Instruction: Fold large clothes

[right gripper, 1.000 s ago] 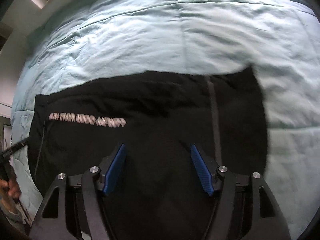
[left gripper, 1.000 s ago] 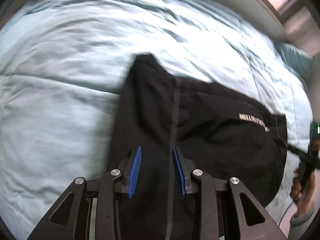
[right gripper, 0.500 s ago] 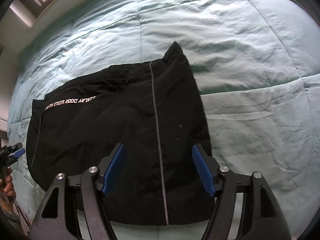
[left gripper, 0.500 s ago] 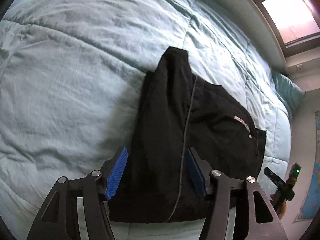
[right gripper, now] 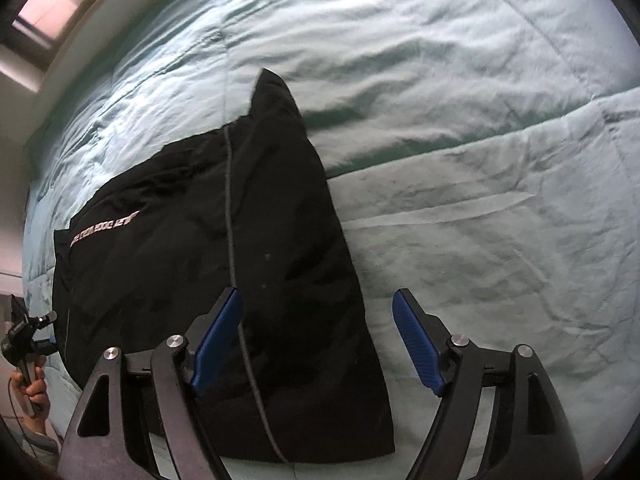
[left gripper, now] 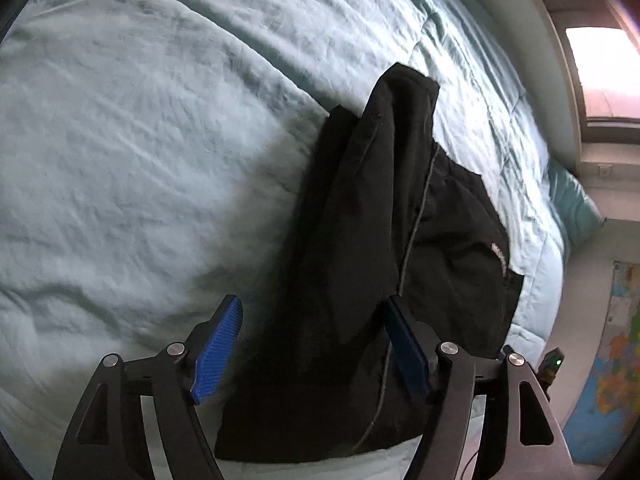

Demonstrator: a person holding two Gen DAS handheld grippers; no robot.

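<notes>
Both tools have just been opening: the left tool (left gripper: 312, 344) gapes over the folded black garment (left gripper: 384, 264) gripping nothing, and the right tool (right gripper: 318, 338) stands wide astride its right edge, also empty. A pad could snag and drag a layer, undoing the fold. Bare bed (right gripper: 480, 120) lies open from twelve to three o'clock.

A big, soft, pale green quilt (left gripper: 168, 128) covers the bed. It is puffy, with stitched lines and lots of small wrinkles. A green pillow (left gripper: 576, 208) lies at its far end by the wall. A bright window with a dark frame (left gripper: 604, 68) sits above the bed. A colourful map (left gripper: 612, 364) hangs on the pale wall (left gripper: 588, 276).
</notes>
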